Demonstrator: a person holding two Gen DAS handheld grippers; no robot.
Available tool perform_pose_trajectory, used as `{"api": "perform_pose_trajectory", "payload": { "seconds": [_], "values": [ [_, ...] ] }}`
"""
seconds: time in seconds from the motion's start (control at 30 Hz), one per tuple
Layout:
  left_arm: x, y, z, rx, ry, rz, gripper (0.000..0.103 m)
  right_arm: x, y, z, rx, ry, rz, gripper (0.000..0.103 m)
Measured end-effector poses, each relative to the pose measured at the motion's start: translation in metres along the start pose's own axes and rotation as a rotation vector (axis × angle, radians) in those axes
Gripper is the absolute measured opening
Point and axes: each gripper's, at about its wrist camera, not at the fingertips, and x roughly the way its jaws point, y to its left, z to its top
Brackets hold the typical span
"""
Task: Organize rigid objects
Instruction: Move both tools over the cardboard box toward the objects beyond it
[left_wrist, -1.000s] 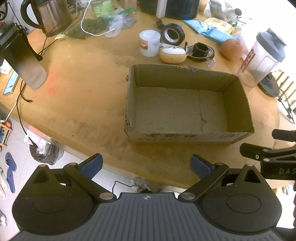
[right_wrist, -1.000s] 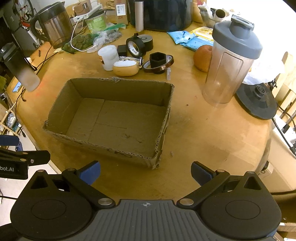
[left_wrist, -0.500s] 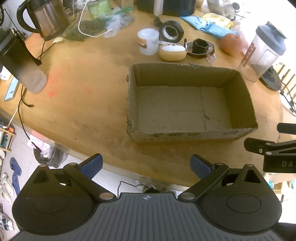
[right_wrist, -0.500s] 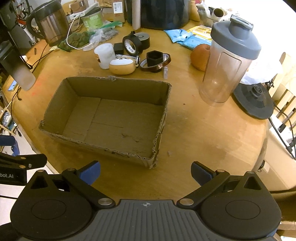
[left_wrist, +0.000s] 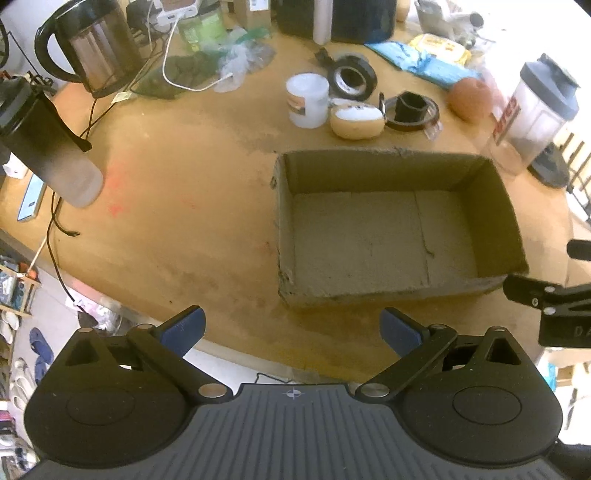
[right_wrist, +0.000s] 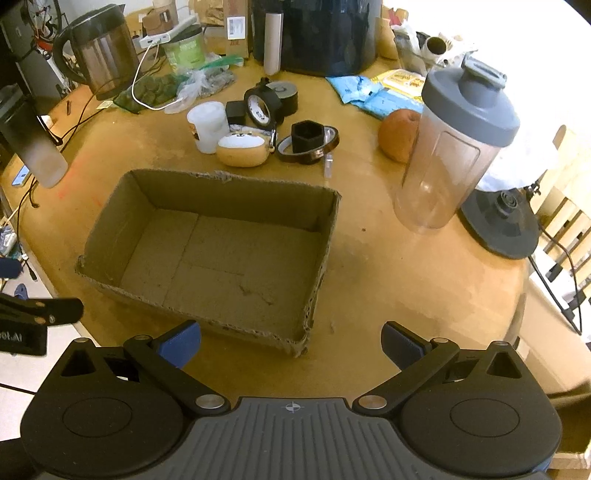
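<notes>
wooden table (right_wrist: 406, 280) | cardboard box (right_wrist: 221, 243) bare inside | left gripper (left_wrist: 291, 330), right gripper (right_wrist: 290, 338) spread wide, holding nothing

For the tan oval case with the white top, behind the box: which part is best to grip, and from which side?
Probably grip the tan oval case across its narrow width, coming from above. It lies flat, long side left to right; the white cup crowds its left end, so the right gripper, open, should close front to back.

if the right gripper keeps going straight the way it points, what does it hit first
Probably the cardboard box: the right gripper is open, nothing held, and points at the box's near right corner. Depth is unclear; it might meet the bare table beside that corner instead.
</notes>
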Motion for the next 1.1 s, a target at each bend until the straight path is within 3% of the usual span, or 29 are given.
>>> {"api": "perform_pose_trajectory", "payload": {
  "seconds": [0.17, 0.47, 0.83, 1.1],
  "values": [
    [0.0, 0.007, 0.009, -0.017, -0.014, -0.036, 0.102, 0.003, 0.004, 0.005, -0.026, 0.004, -0.045, 0.103],
    [0.001, 0.009, 0.031, 0.004, -0.037, -0.059, 0.102, 0.007, -0.004, 0.021, 0.053, 0.024, 0.023, 0.103],
    [0.005, 0.003, 0.057, 0.047, -0.081, -0.076, 0.102, 0.018, -0.005, 0.048, 0.065, 0.026, 0.006, 0.103],
    [0.013, 0.007, 0.074, 0.061, -0.1, -0.068, 0.102, 0.031, -0.013, 0.066, 0.117, 0.042, 0.044, 0.103]
  ]
}}
